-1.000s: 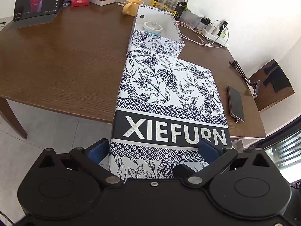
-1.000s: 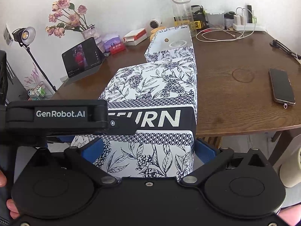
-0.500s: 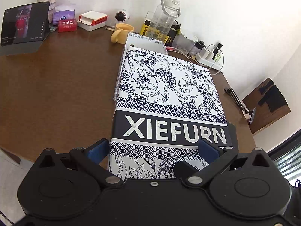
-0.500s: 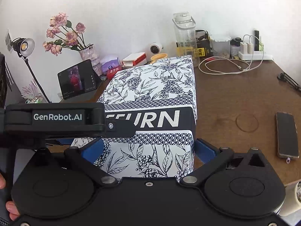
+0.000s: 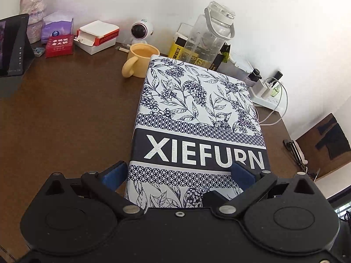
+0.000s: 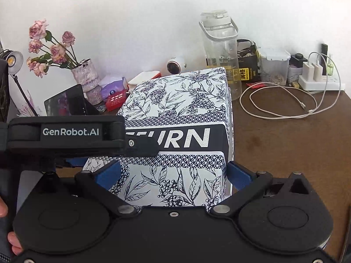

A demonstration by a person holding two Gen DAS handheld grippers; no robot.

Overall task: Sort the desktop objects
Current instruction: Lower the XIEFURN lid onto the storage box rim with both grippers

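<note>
Left wrist: both grippers point(image 5: 178, 174) point(image 6: 174, 174) clamp box lid point(image 5: 197, 118).

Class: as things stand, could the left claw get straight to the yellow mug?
Probably not. The left claw is shut on the patterned lid, and the lid's far corner sits right in front of the yellow mug.

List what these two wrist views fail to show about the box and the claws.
- Box base and contents: both views, covered by the patterned lid.
- Lid's "XIEFURN" lettering: right wrist view, start blocked by the left claw.
- Seating of lid's near edge: hidden behind the right claw.
- Mug: left view, partly behind lid.
</note>
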